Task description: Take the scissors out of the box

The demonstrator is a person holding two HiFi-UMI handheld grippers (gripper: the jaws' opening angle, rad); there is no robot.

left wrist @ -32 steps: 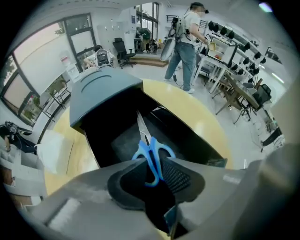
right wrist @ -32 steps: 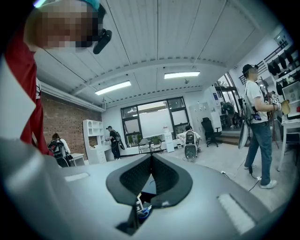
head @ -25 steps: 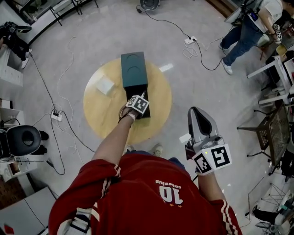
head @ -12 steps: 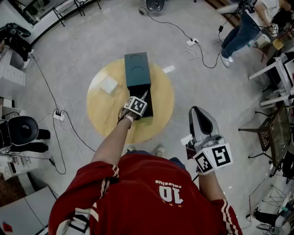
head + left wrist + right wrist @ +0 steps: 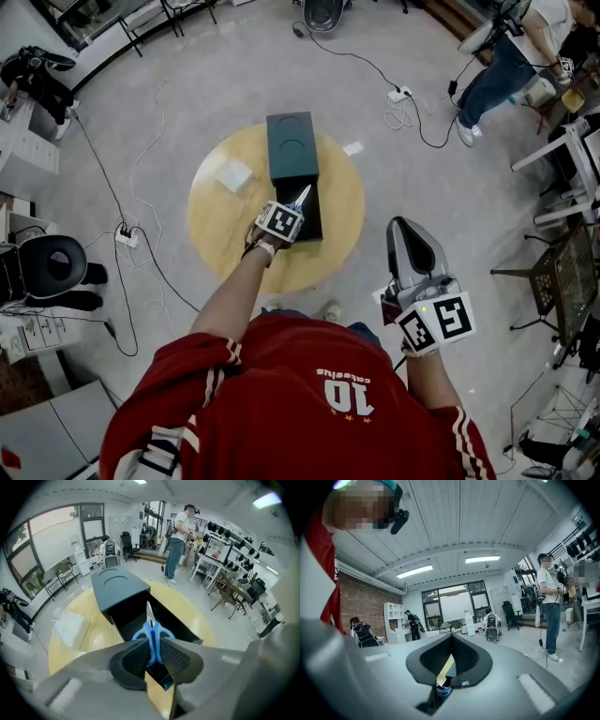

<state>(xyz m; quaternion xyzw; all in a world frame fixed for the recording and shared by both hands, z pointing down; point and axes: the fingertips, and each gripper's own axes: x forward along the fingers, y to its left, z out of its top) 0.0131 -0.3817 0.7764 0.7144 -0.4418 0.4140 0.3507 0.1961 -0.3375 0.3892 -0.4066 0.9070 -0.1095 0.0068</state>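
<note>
- Now left gripper (image 5: 152,643) pinches scissors (image 5: 149,616) by the handles; blades point straight ahead, above the open box (image 5: 117,588).
- Right gripper (image 5: 452,641): pressed together, empty, well apart.

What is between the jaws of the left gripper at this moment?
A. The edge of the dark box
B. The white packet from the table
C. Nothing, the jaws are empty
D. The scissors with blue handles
D: in the left gripper view, the pads of the left gripper press on the blue handles of the scissors, whose blade points away over the open box.
</note>
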